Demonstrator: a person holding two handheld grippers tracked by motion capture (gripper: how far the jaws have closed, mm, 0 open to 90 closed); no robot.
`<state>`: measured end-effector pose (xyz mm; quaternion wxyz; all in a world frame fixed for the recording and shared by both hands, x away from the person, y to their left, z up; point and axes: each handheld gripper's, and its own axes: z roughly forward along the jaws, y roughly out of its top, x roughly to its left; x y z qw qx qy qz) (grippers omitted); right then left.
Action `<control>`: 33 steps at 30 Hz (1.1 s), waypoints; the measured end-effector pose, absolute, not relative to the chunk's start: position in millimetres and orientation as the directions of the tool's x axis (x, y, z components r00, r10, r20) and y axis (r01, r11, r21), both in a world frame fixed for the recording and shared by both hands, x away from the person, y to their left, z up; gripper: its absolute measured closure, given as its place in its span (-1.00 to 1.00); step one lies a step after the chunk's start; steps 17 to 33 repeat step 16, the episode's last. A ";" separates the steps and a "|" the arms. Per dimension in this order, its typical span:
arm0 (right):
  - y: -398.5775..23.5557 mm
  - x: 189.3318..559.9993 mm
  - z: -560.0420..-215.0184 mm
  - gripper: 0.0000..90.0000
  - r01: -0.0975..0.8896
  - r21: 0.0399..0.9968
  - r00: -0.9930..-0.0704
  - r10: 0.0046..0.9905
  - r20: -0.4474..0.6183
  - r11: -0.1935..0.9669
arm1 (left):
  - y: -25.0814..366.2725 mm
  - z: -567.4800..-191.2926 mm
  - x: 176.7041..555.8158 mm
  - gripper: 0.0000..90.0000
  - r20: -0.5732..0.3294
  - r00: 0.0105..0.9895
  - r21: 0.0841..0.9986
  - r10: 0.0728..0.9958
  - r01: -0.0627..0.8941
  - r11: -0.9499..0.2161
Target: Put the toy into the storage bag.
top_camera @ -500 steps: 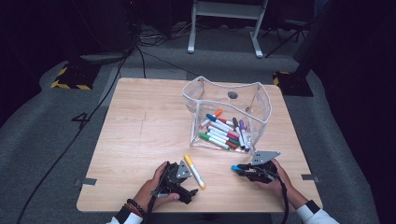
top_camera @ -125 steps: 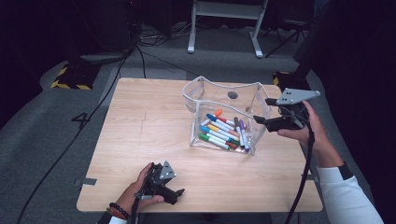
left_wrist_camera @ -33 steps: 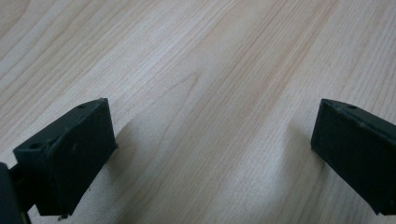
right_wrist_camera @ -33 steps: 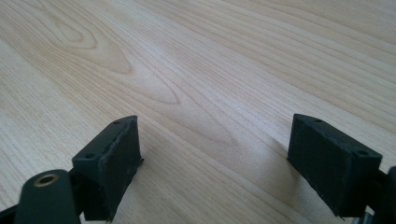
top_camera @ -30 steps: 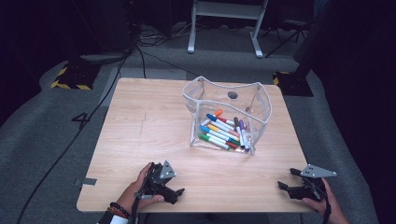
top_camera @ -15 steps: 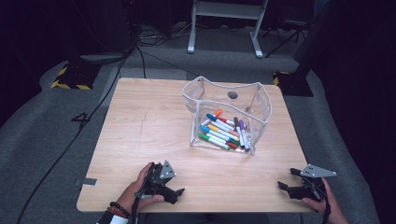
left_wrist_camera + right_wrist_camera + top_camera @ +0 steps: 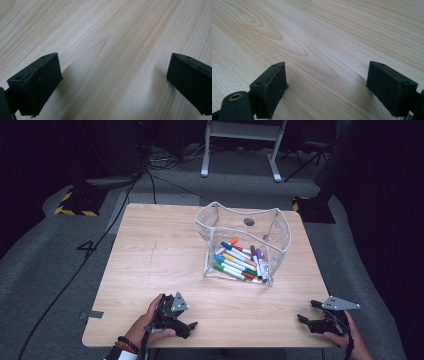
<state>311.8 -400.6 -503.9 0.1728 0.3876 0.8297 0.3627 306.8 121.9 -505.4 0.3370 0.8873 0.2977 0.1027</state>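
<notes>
My left gripper (image 7: pixel 189 326) and right gripper (image 7: pixel 303 316) rest near the tabletop's (image 7: pixel 160 250) front corners, jaws spread, nothing between them; markers (image 7: pixel 239 261) lie in the clear pouch (image 7: pixel 280 227).

The left gripper (image 7: pixel 192 325) is resting low at the near left, its jaws standing wide apart with nothing between them. The right gripper (image 7: pixel 306 312) is sitting at the near right corner, jaws likewise spread and empty, each held by one hand.

Markers (image 7: pixel 239 261) in pouch (image 7: pixel 280 227) on table (image 7: pixel 150 255), claws at near edge
</notes>
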 end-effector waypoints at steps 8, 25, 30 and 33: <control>-400.9 312.2 -503.9 -0.64 0.516 0.735 -0.643 0.766 -0.006 0.439 | 121.3 -505.3 307.7 -1.00 -0.019 0.799 0.659 0.602 0.462 -0.593; -400.7 313.4 -503.9 -0.65 0.513 0.735 -0.649 0.761 -0.007 0.444 | 121.2 -505.5 307.7 -1.00 -0.019 0.798 0.661 0.602 0.462 -0.591; -400.7 313.4 -503.9 -0.65 0.513 0.735 -0.649 0.761 -0.007 0.444 | 121.2 -505.5 307.7 -1.00 -0.019 0.798 0.661 0.602 0.462 -0.591; -400.7 313.4 -503.9 -0.65 0.513 0.735 -0.649 0.761 -0.007 0.444 | 121.2 -505.5 307.7 -1.00 -0.019 0.798 0.661 0.602 0.462 -0.591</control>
